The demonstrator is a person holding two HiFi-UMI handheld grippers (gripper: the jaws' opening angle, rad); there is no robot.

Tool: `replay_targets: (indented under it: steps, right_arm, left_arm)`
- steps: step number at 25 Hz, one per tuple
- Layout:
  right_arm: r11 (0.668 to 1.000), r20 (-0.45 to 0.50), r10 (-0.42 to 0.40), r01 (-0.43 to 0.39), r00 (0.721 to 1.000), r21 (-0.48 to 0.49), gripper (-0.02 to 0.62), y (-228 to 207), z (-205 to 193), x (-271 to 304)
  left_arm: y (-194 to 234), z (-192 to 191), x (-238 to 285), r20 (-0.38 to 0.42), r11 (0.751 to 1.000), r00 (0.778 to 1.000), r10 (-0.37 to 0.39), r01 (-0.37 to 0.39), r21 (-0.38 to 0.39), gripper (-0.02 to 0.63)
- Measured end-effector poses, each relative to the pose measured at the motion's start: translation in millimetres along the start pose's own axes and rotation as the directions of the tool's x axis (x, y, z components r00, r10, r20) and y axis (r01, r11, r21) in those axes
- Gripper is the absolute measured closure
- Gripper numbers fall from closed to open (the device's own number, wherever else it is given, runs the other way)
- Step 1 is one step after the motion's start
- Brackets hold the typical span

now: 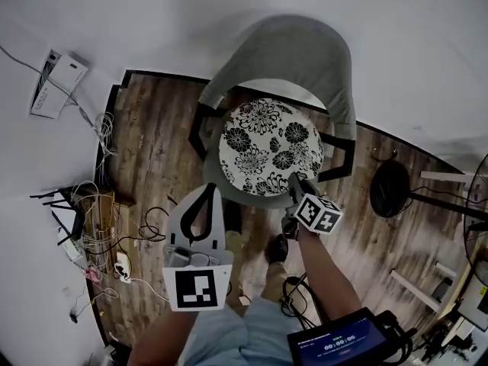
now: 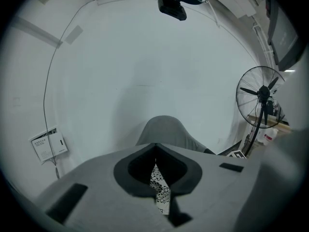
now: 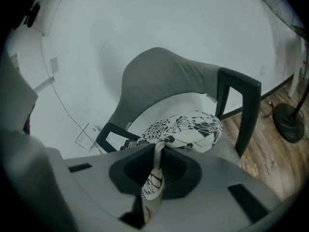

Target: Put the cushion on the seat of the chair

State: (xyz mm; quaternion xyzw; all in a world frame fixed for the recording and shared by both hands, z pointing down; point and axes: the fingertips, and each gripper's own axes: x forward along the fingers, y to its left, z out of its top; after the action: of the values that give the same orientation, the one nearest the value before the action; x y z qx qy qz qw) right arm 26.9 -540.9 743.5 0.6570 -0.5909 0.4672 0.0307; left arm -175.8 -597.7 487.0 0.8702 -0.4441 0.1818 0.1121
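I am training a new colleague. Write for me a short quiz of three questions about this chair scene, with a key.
1. True or false: the cushion is square.
2. What is between the jaws of the right gripper? A. a cable B. the cushion's edge C. nothing
3. Fill in: the cushion rests on the ____ of the chair.

Key: 1. false, it is round; 2. B; 3. seat.
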Motion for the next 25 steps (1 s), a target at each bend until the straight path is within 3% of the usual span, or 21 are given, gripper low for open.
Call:
replay_targets:
  steps: [3, 18, 25]
  right_arm:
    - [0.997, -0.003, 0.011, -0.011, 1.0, 0.079, 0.565, -5, -7, -1]
    - [0.983, 0.041, -0.002, -0.005, 0.999, 0.182, 0.561, -3, -22, -22]
    - [0.96, -0.06, -0.106, 0.118, 0.993, 0.253, 0.528, -51, -86, -19]
  left_arm:
    - [-7, 2, 2, -0.001, 1.0, 1.0, -0.017, 0.017, 0.006, 0.597]
    - [-29, -6, 12, -0.019, 0.994, 0.995, -0.097, 0.098, 0.052, 0.597]
    - [-45, -14, 16, -0.045, 0.989, 0.99, -0.135, 0.138, 0.06, 0.597]
